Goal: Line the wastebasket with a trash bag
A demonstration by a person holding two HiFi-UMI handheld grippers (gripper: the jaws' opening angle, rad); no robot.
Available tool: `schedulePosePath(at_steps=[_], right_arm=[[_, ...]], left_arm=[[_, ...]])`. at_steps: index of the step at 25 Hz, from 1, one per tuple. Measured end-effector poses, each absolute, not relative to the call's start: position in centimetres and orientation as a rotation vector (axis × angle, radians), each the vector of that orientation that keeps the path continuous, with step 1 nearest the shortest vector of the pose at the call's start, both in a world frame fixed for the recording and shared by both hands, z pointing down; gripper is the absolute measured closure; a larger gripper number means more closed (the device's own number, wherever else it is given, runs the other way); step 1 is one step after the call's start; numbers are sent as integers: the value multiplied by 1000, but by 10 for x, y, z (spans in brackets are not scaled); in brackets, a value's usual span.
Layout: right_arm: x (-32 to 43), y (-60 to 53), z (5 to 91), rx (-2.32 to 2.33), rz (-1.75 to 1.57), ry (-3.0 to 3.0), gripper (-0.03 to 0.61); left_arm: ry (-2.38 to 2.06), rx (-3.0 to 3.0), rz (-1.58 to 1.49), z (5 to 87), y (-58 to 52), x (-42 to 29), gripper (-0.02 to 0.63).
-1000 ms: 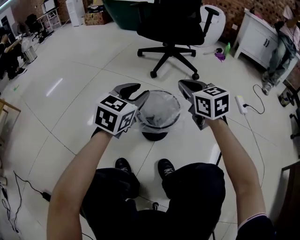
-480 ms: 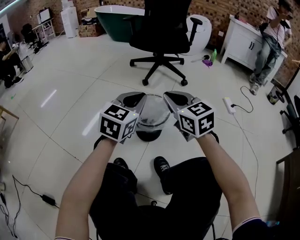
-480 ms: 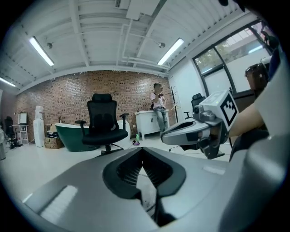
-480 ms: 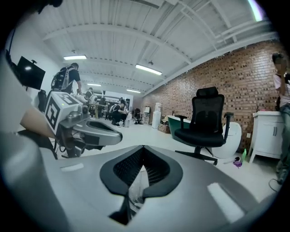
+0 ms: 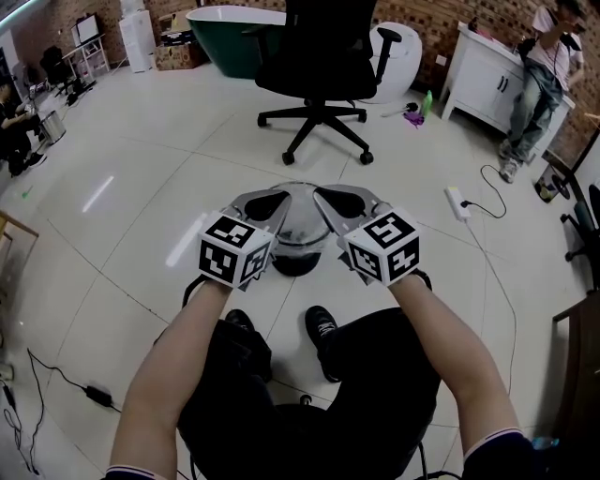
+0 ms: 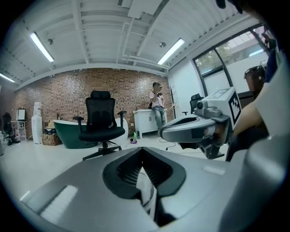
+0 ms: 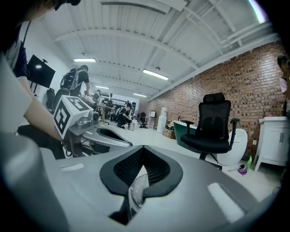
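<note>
Jaws of the left gripper [image 6: 142,152] are pressed together on a fold of the clear trash bag [image 6: 147,192]. The jaws of the right gripper [image 7: 142,152] are likewise closed on a strip of that film. In each gripper view the film hangs out of the closed pair at bottom centre.

In the head view the 2 grippers sit side by side at the centre of the frame, tips angled toward each other and close together. The bag is gathered between and just below them, over the mouth of the wastebasket [image 5: 295,264], whose dark base shows right beneath the marker cubes. Whether the bag's edge is folded over the basket's rim cannot be made out.

This 1 basket stands on a glossy white tiled floor [image 5: 141,187], just above the person's 2 black shoes [image 5: 322,328] at lower centre.

Around it the head view shows:
- 1 black office chair [image 5: 319,56] at top centre
- 1 dark green bathtub [image 5: 230,28] behind the chair, toward the upper left
- 1 white cabinet [image 5: 478,80] at the upper right, against a red brick wall [image 6: 68,90]
- 1 standing person [image 5: 539,84] beside the cabinet, at the far upper right
- 1 green bottle [image 5: 427,103] on the floor near the cabinet
- 1 white power strip [image 5: 458,202] with its cord, right of centre
- 1 black adapter [image 5: 98,397] with a cable, at the lower left
</note>
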State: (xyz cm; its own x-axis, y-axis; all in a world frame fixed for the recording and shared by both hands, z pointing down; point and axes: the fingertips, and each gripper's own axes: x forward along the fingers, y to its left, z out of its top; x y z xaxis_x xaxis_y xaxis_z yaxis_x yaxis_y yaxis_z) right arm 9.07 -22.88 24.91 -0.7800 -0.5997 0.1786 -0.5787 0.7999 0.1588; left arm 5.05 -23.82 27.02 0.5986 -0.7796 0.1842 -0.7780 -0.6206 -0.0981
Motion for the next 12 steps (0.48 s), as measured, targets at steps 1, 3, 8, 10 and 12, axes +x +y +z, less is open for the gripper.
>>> schedulePosePath(at_steps=[1, 3, 8, 10, 12], right_arm=[[91, -229, 249, 917, -138, -2767, 578], [90, -228, 251, 913, -140, -2760, 578], [94, -229, 253, 912, -131, -2759, 578], [93, -229, 253, 908, -131, -2760, 578], [94, -229, 253, 907, -127, -2759, 578]], left_arm=[[1369, -2802, -326, 270, -238, 50, 601], [1370, -2800, -328, 271, -238, 50, 601], [1371, -2805, -332, 274, -239, 53, 601], [1374, -2807, -324, 274, -239, 53, 601], [1376, -2810, -320, 274, -241, 54, 601]])
